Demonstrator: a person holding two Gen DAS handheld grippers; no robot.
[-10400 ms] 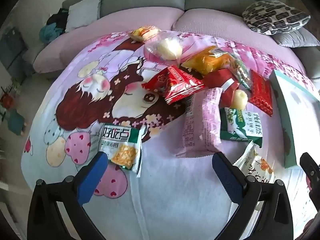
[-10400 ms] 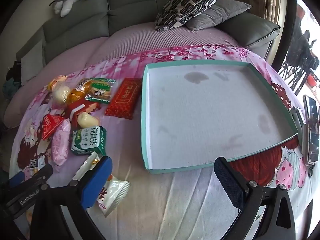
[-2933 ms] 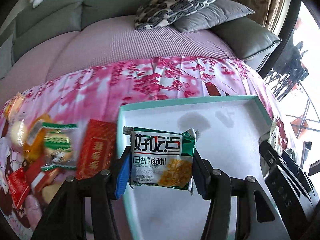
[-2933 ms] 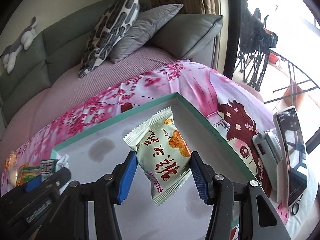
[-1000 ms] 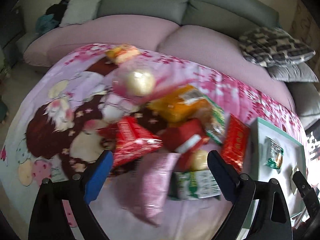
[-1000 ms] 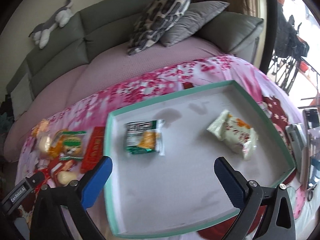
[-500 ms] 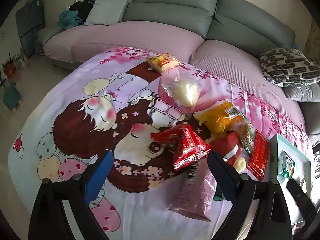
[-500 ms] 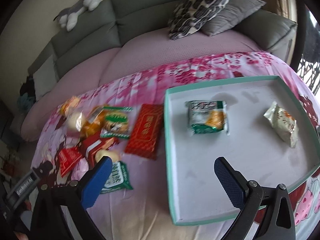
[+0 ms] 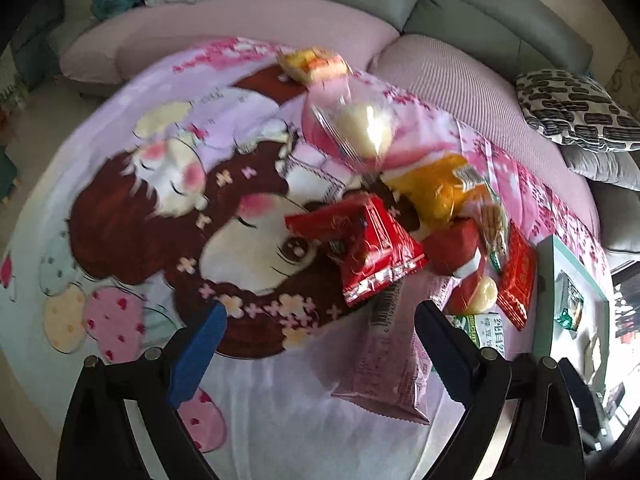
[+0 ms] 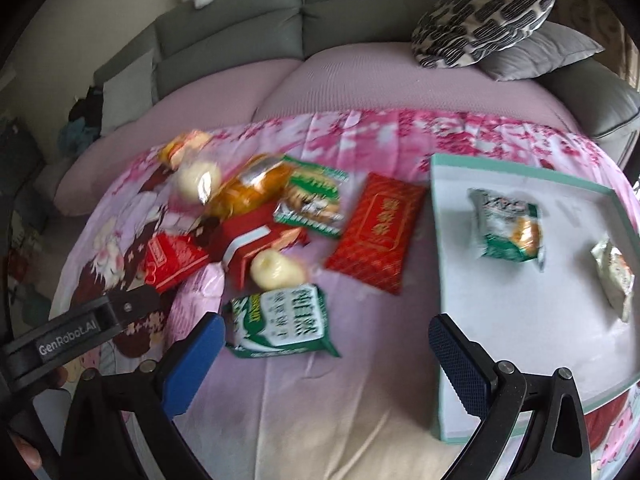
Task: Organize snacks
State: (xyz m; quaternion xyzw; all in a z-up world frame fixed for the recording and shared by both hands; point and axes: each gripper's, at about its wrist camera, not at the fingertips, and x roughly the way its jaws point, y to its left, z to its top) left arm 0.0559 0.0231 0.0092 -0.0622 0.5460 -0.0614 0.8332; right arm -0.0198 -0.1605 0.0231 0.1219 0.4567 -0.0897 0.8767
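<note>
A heap of snack packets lies on the cartoon blanket. My left gripper [image 9: 320, 346] hangs open above the blanket, with a pink packet [image 9: 384, 360] just inside its right finger and a red packet [image 9: 368, 248] just ahead. My right gripper [image 10: 326, 362] is open too and holds nothing. A green-and-white packet [image 10: 280, 320] lies just ahead of its left finger, and a flat red packet [image 10: 376, 232] lies further off. The teal tray [image 10: 438, 280] at the right holds a green packet [image 10: 508, 228] and a pale packet [image 10: 614, 276].
Further back in the heap lie an orange packet [image 9: 440, 192], a wrapped white bun [image 9: 364, 124] and a yellow snack [image 9: 312, 64]. The grey sofa [image 10: 240, 36] with cushions [image 10: 480, 16] curves behind. The left gripper's body [image 10: 80, 332] shows at the right view's lower left.
Both grippers have swung left from the tray toward the snack heap and dropped slightly. The left gripper is closer to the pink and red packets. Both stay open and empty.
</note>
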